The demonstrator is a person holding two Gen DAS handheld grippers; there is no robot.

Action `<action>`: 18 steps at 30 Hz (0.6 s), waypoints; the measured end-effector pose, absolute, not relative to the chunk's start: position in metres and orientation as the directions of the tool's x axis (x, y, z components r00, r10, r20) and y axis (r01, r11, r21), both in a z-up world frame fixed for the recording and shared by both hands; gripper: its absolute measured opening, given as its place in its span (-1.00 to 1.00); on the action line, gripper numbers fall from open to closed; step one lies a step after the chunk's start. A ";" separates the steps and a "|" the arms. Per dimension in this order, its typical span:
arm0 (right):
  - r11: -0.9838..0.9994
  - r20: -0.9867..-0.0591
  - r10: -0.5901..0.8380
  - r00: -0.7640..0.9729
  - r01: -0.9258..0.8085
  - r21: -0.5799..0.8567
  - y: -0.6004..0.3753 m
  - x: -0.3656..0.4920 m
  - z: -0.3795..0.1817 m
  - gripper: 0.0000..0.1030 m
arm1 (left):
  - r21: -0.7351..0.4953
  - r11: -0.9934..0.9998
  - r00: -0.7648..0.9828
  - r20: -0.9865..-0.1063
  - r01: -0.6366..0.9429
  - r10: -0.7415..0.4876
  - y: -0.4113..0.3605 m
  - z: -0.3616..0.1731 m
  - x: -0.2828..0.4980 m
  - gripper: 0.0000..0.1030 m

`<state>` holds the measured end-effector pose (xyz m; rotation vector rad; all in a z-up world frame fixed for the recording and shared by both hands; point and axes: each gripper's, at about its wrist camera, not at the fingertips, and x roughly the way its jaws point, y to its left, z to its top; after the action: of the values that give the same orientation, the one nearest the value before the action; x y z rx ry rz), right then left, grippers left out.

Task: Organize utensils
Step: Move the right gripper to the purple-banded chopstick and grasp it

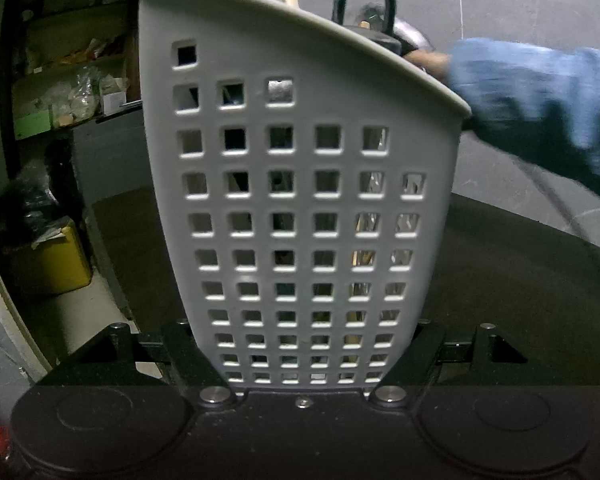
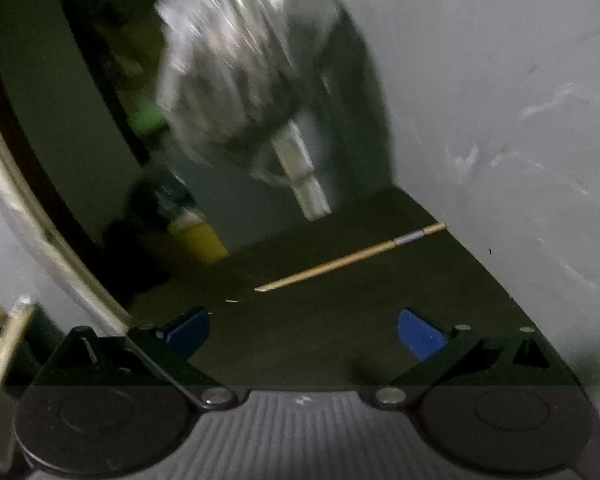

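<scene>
In the left wrist view, my left gripper (image 1: 304,360) is shut on a white perforated utensil holder (image 1: 296,184), gripping its lower sides. The holder stands upright on the dark table and has utensils inside; a black looped handle (image 1: 366,0) sticks out of its top. A blurred blue sleeve (image 1: 540,104) reaches to its rim from the right. In the right wrist view, my right gripper (image 2: 306,332) is open and empty above the dark table (image 2: 340,320). A single wooden chopstick (image 2: 352,257) lies on the table ahead of it. The holder (image 2: 240,72) shows blurred at upper centre.
Shelves with clutter (image 1: 68,80) and a yellow bin (image 1: 56,256) stand at the left beyond the table edge. A grey wall (image 2: 520,120) runs along the table's right side. The yellow bin also shows in the right wrist view (image 2: 198,236).
</scene>
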<state>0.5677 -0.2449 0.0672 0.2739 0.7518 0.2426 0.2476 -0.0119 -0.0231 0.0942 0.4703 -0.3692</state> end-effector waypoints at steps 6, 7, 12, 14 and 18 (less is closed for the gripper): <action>0.973 -0.703 0.113 0.702 0.066 0.222 -0.204 0.635 0.038 0.99 | 0.001 0.921 0.823 -0.450 0.389 -0.347 -0.005 -0.028 0.247 0.46; 0.970 -0.702 0.100 0.705 0.089 0.227 -0.201 0.642 0.036 0.99 | 0.002 0.920 0.823 -0.449 0.392 -0.349 -0.004 -0.028 0.246 0.46; 0.977 -0.721 0.075 0.689 0.094 0.191 -0.177 0.675 0.022 0.99 | 0.011 0.915 0.824 -0.440 0.403 -0.357 0.000 -0.033 0.245 0.46; 0.986 -0.738 0.051 0.673 0.082 0.143 -0.165 0.683 0.018 0.96 | 0.010 0.914 0.824 -0.437 0.405 -0.361 0.001 -0.034 0.243 0.46; 0.990 -0.750 0.007 0.662 0.103 0.100 -0.152 0.696 0.009 0.81 | 0.008 0.912 0.822 -0.436 0.410 -0.366 0.004 -0.036 0.241 0.46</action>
<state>0.6957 -0.1520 0.0091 0.1382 0.8468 -0.0548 0.2410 0.0042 -0.0356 0.1033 0.4423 -0.4137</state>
